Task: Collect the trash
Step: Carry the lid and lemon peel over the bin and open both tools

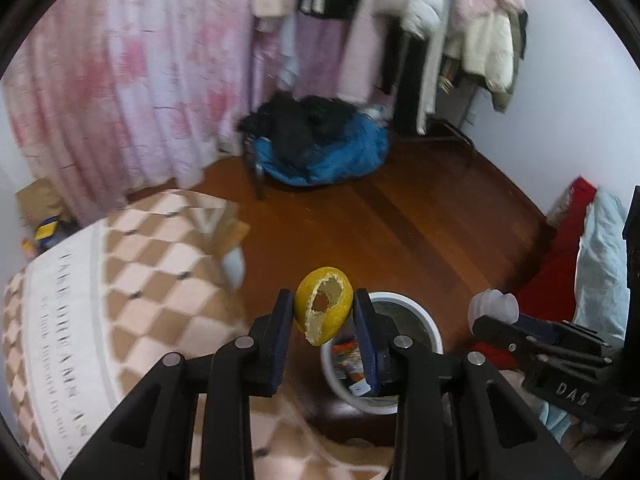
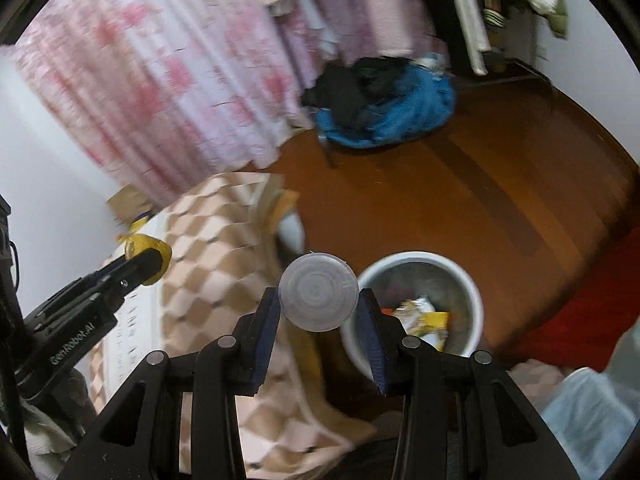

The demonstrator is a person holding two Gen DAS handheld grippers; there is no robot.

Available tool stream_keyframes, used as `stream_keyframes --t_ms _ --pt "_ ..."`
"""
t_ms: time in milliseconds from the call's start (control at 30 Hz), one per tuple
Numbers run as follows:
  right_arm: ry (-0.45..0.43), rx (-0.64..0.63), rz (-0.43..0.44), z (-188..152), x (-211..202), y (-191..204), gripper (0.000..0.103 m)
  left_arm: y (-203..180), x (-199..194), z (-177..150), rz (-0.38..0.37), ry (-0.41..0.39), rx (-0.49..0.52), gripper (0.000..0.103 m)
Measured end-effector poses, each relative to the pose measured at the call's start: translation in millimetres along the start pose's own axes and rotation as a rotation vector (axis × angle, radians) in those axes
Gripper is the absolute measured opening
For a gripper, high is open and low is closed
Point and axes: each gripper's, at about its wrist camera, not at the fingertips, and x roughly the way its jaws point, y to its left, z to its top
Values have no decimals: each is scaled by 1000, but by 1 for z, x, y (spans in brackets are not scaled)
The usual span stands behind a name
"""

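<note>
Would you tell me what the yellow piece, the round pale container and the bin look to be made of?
Yellow piece: fruit peel, likely citrus; matte yellow rind, pale pithy inside, ragged hole.
Round container: translucent moulded plastic, probably; cloudy, with concentric rings on its base.
Bin: smooth white plastic, apparently; its inside looks grey, perhaps a liner.

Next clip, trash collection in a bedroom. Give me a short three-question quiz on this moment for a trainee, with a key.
1. True or false: the left gripper is shut on a yellow fruit peel.
2. What does the right gripper hold? A) a sock B) a clear plastic cup C) a book
3. What stands on the wooden floor just beyond both grippers?

Key: 1 true; 2 B; 3 a white trash bin, already holding wrappers.
</note>
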Motion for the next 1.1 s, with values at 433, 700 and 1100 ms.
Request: stream_keyframes --t_ms 433,700,1100 --pt "220 161 -164 -14 127 -137 42 -54 160 -22 -114 307 26 27" --pt "310 236 -158 -24 177 -176 43 -58 179 -26 -116 373 -6 34" --pt "331 212 -261 -27 141 -160 101 -49 127 -21 -15 307 36 96"
